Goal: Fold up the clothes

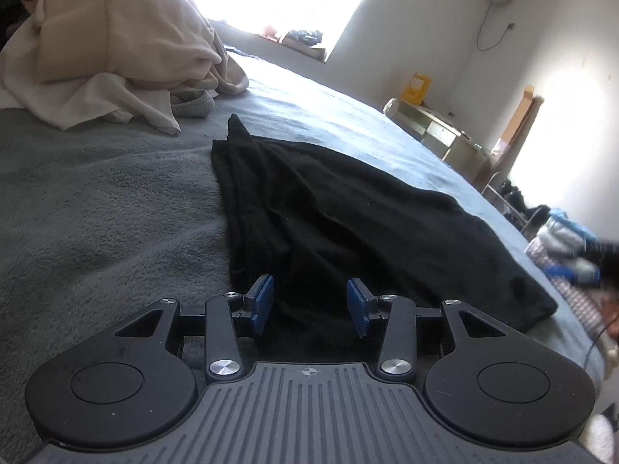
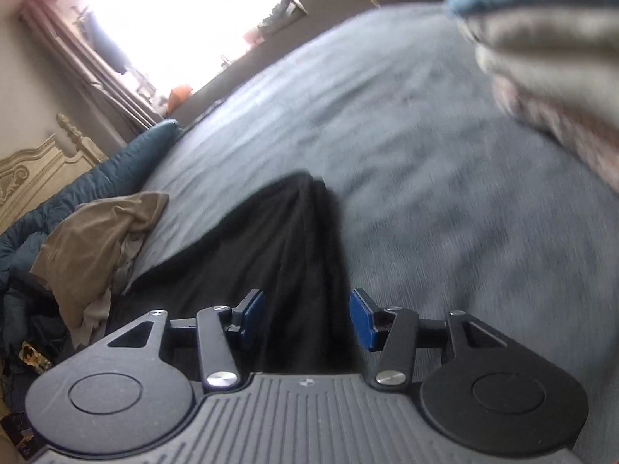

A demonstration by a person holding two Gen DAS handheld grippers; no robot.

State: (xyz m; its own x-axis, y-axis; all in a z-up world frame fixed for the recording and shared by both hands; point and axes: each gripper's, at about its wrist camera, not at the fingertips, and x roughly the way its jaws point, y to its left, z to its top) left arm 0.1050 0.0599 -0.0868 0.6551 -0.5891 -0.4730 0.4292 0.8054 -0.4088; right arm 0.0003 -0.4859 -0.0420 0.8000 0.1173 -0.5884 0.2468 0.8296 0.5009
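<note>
A black garment (image 1: 329,212) lies in a long, creased strip on the grey-blue bed blanket (image 1: 96,201). My left gripper (image 1: 310,284) hovers over its near end, open. Its blue pads (image 1: 265,297) stand apart with cloth visible below them, not pinched. The right wrist view is blurred by motion. There the same black garment (image 2: 278,239) runs away from my right gripper (image 2: 307,295), which is open above the cloth's edge and grips nothing. Bare blanket (image 2: 445,193) lies to its right.
A heap of beige clothes (image 1: 116,38) sits at the far left of the bed. A tan garment (image 2: 96,239) and a teal duvet (image 2: 116,170) lie by the carved headboard (image 2: 31,170). Folded clothes (image 1: 561,247) are stacked at the bed's right edge. A desk (image 1: 437,127) stands by the wall.
</note>
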